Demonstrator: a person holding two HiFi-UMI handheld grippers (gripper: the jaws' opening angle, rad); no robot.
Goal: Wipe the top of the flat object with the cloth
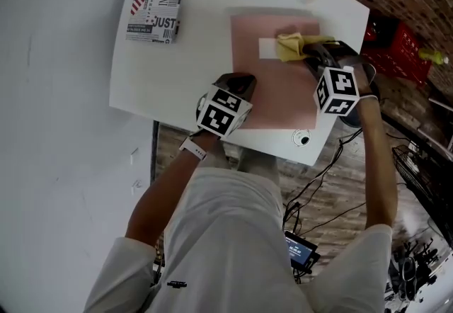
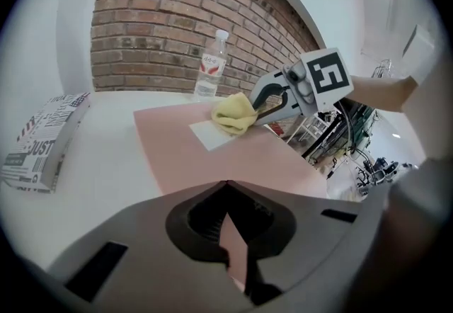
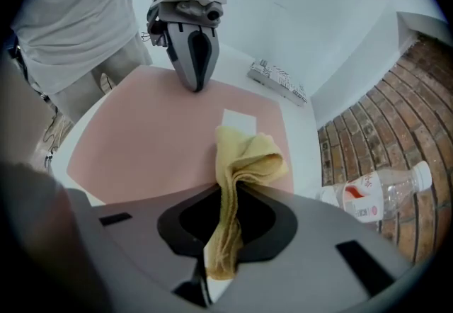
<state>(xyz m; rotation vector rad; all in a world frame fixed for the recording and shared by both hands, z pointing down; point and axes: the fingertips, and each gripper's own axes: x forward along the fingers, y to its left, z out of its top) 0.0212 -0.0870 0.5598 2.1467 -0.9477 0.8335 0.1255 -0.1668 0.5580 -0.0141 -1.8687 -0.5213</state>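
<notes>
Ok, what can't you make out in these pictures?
Head view: the yellow cloth covers part of the white patch.
Head view: the left gripper hides the near-left corner of the pink mat.
Head view: the round thing at the table edge is too small to identify.
Left gripper view: the bottle label is unreadably small.

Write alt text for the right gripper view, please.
The right gripper is shut on a yellow cloth that drapes onto a pink mat by a white card. Opposite, the left gripper holds the mat's far edge.
</notes>
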